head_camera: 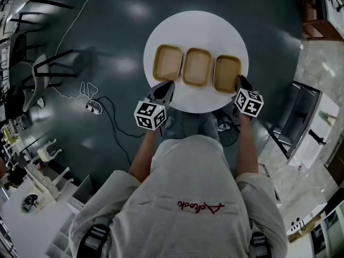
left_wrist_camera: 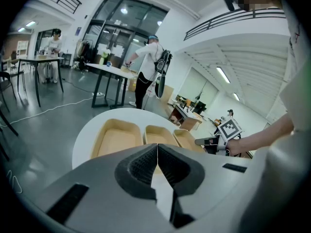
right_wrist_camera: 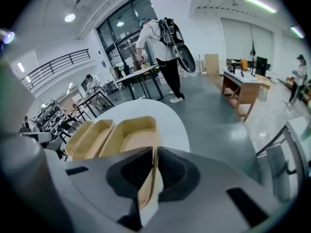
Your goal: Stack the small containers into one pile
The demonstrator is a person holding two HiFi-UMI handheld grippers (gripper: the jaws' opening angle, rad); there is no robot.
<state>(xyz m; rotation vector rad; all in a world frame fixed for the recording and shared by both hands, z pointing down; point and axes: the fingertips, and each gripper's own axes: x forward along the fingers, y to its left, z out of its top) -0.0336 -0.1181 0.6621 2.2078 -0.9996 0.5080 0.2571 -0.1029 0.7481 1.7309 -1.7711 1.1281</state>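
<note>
Three shallow tan containers stand in a row on the round white table (head_camera: pixel 196 23): the left one (head_camera: pixel 167 62), the middle one (head_camera: pixel 197 67) and the right one (head_camera: pixel 227 73). My right gripper (head_camera: pixel 241 82) sits at the right container's near right corner. In the right gripper view its jaws (right_wrist_camera: pixel 154 152) are closed on that container's (right_wrist_camera: pixel 133 135) thin side wall. My left gripper (head_camera: pixel 164 87) hovers at the table's near edge, just short of the left container (left_wrist_camera: pixel 116 140). Its jaws (left_wrist_camera: pixel 157 147) are shut with nothing between them.
The table stands on a dark floor with cables (head_camera: pixel 88 98) and chairs (head_camera: pixel 48 69) at the left. A white cabinet (head_camera: pixel 317 138) is at the right. Beyond the table a person with a backpack (left_wrist_camera: pixel 150 67) stands at a long table, and a wooden desk (right_wrist_camera: pixel 245 86) stands to the right.
</note>
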